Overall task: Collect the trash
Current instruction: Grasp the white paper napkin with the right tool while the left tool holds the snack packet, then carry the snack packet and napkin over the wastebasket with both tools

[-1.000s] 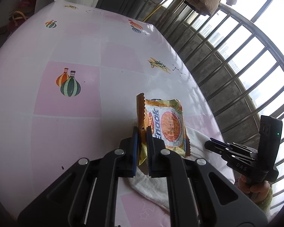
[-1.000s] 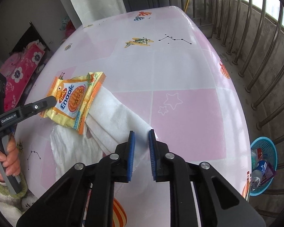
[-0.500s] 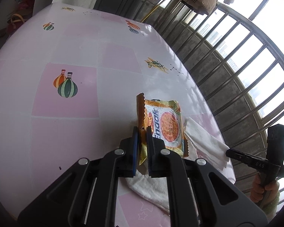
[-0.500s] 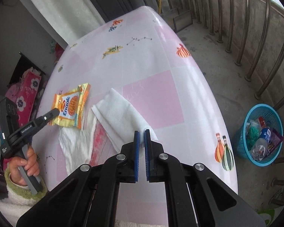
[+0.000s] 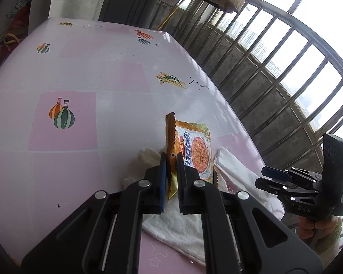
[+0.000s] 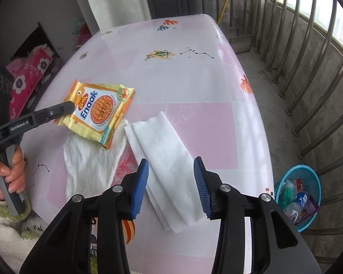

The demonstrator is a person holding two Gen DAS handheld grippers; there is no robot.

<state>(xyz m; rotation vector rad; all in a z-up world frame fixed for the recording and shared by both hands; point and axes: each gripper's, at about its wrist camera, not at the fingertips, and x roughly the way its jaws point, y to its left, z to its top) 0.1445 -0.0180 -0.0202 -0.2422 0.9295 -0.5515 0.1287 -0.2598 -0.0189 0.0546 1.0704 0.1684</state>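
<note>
Partly hidden from you is the near edge of the snack wrapper (image 5: 197, 150): your left gripper (image 5: 170, 159) has its two fingers clamped on that corner, so the lower letters of the name are covered in the left wrist view. From the right wrist view the pack (image 6: 100, 110) reads "Enaak" in blue, with smaller print below too fine to read. That pack is lifted a little, just above a crumpled white cloth (image 6: 91, 159) on the pink table (image 6: 194, 68). The side of your left gripper (image 6: 64, 109) carries the words "GenRobot.AI", and your left hand (image 6: 6, 173) grips its handle.

Your right gripper (image 6: 171, 171) is spread wide, holding nothing, with a folded white tissue (image 6: 164, 159) lying flat between and just ahead of its blue pads (image 6: 141, 182). The tissue's near end is cut off behind the gripper body. In the left wrist view your right gripper (image 5: 266, 177) shows "DAS" on its body.

Down on the floor beside the table sits a blue basket (image 6: 308, 173) with bottles and wrappers inside; their labels are too small to read.
</note>
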